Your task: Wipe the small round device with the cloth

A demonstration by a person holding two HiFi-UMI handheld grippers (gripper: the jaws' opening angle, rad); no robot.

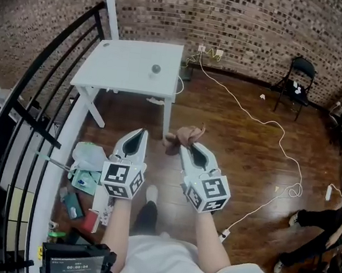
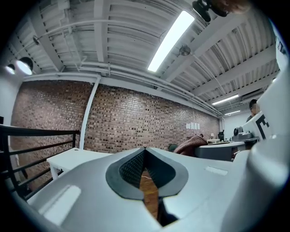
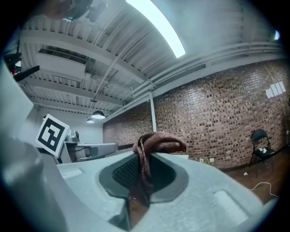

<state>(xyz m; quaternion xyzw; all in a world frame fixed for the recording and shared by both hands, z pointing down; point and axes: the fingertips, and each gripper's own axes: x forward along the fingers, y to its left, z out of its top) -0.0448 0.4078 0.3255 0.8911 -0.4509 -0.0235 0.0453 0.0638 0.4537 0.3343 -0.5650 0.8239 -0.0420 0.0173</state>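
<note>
**Cloth pinched, device on table**

The device (image 1: pixel 156 69) is a small, round grey dome, alone on the white table (image 1: pixel 117 72), well ahead of both grippers. The right gripper (image 1: pixel 186 146) is clamped on a bunched brown cloth (image 1: pixel 183 136). The left gripper (image 1: pixel 139 135) is closed and empty.

That brown knitted cloth (image 3: pixel 158 142) looks soft, ropey and matt. The right gripper (image 1: pixel 188 146) is pale grey matt plastic with dark textured pads (image 3: pixel 124 174). The dark wooden plank floor (image 1: pixel 243 155) is pretty glossy, the red-brown brick wall (image 1: pixel 249 18) rough, the white rectangular table (image 1: pixel 124 64) smooth.
</note>
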